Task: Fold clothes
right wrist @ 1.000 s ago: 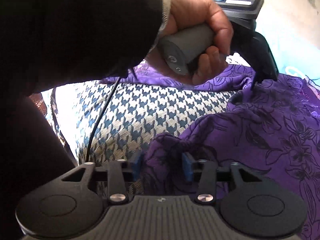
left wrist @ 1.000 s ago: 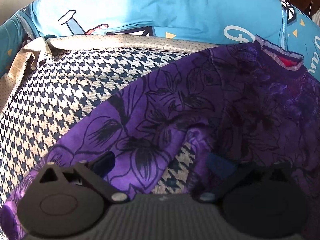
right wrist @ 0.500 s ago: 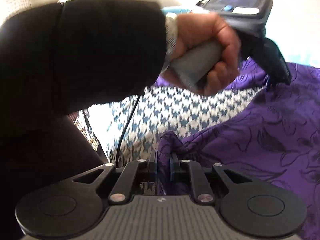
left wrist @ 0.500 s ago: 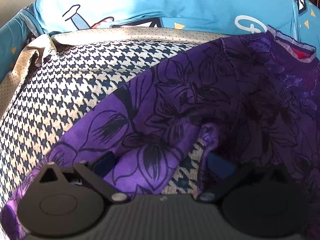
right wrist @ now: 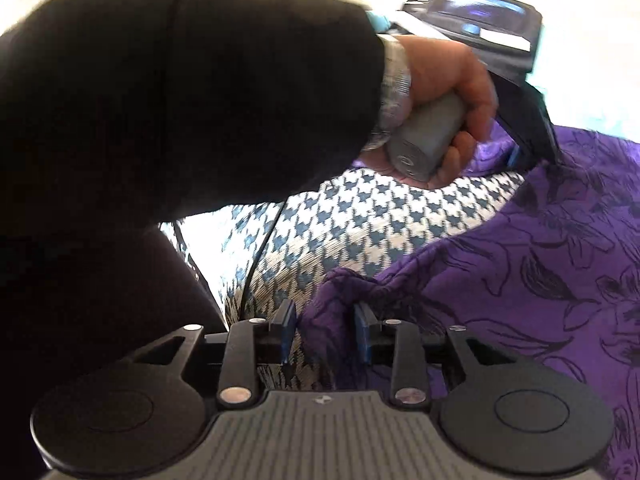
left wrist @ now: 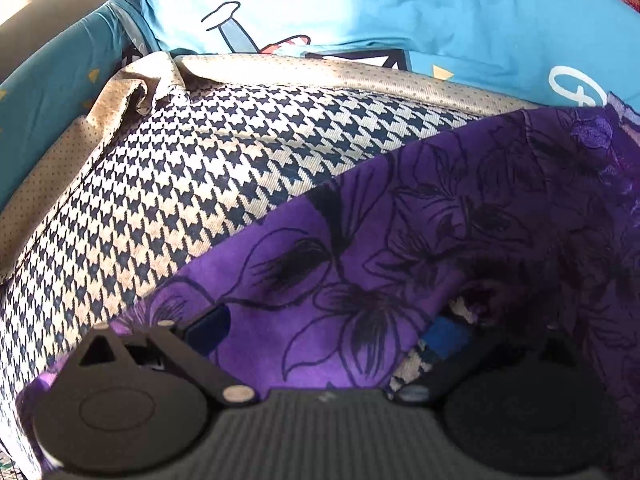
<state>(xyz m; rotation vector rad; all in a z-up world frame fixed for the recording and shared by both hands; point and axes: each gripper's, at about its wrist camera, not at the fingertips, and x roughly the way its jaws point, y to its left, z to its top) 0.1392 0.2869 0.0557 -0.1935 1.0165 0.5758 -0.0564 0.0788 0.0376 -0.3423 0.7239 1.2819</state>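
A purple garment with black flower print [left wrist: 360,272] lies on a houndstooth cover [left wrist: 208,184]. My left gripper [left wrist: 326,332] is open wide, low over the garment's edge, with purple cloth lying between its blue pads. In the right wrist view the same garment [right wrist: 540,280] spreads to the right. Its bunched corner [right wrist: 340,292] pokes up between the fingers of my right gripper [right wrist: 324,328], which stands open with a gap on each side. Farther back, a hand [right wrist: 452,92] holds the left gripper [right wrist: 534,158] down on the garment's far edge.
A beige dotted cloth [left wrist: 300,72] edges the houndstooth cover at the back. Behind it lies blue cartoon-print bedding [left wrist: 400,12]. A black sleeve [right wrist: 180,100] fills the upper left of the right wrist view, and a dark cable [right wrist: 264,256] runs across the cover.
My right gripper closed on the bunched corner half a second ago and has since spread apart again. The left gripper stayed open while its view swung left, pushing the garment's collar out of sight.
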